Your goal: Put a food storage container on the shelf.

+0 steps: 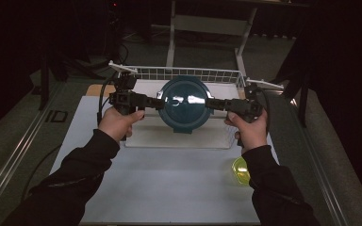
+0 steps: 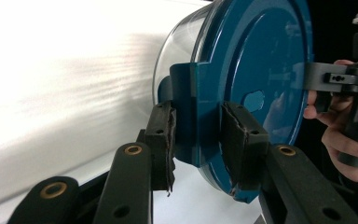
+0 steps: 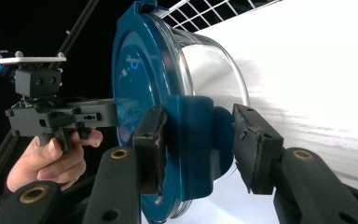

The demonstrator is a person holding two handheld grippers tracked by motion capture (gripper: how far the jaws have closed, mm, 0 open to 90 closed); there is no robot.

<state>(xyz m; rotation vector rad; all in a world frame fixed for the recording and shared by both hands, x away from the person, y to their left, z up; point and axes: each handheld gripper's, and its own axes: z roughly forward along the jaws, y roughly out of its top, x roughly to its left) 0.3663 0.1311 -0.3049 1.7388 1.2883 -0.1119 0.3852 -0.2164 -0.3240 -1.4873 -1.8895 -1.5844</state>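
A round clear container [image 1: 185,101] with a glossy teal lid [image 2: 256,79] hangs above the white mat [image 1: 169,186], its contents indiscernible. The left gripper [image 1: 158,102] and right gripper [image 1: 210,103] each clamp a lid latch tab. A yellow-green object [image 1: 240,170] lies half hidden near right.

high view: overhead, forward-down | gripper views: close, facing inward | shared: lidded container [image 1: 185,103]

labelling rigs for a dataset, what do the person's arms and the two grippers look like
Both arms wear dark long sleeves. The left gripper and right gripper are black, boxy handheld units with pistol-style handles, each trailing a black cable. The jaws are black link arms with brass-coloured pivot rings and worn, ragged black pads.
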